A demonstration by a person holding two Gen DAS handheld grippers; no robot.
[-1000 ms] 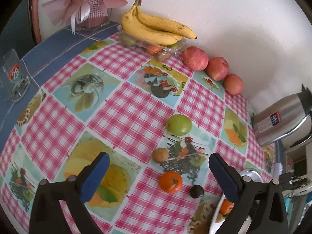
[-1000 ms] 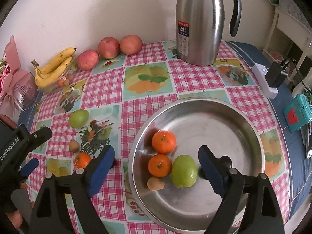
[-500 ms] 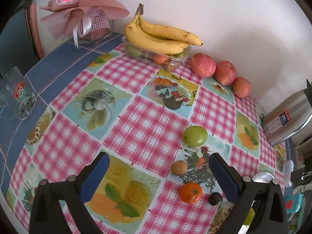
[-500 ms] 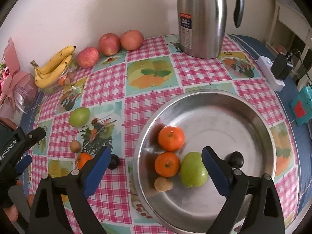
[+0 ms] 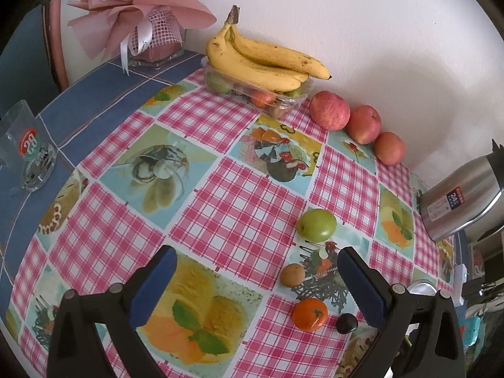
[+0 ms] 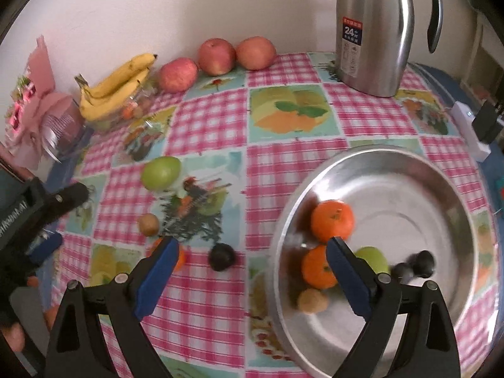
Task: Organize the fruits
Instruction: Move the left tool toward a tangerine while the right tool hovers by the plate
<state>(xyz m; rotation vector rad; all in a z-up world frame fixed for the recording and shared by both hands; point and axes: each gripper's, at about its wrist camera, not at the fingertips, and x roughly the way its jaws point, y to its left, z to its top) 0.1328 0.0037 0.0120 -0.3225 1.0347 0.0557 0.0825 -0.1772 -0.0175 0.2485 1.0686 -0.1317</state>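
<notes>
"24" on steel jug label

Kettle: we are seeing a steel kettle standing upright near the wall.
Bouquet: a pink-wrapped bouquet is sitting in the tabletop's far corner.
Glass: a printed glass is standing on blue cloth.
Charger: a white charger is lying beside the checked cloth.

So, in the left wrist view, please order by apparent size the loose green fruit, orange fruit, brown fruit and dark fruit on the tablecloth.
1. green fruit
2. orange fruit, nearly as large, and nearer the camera
3. brown fruit
4. dark fruit
</notes>
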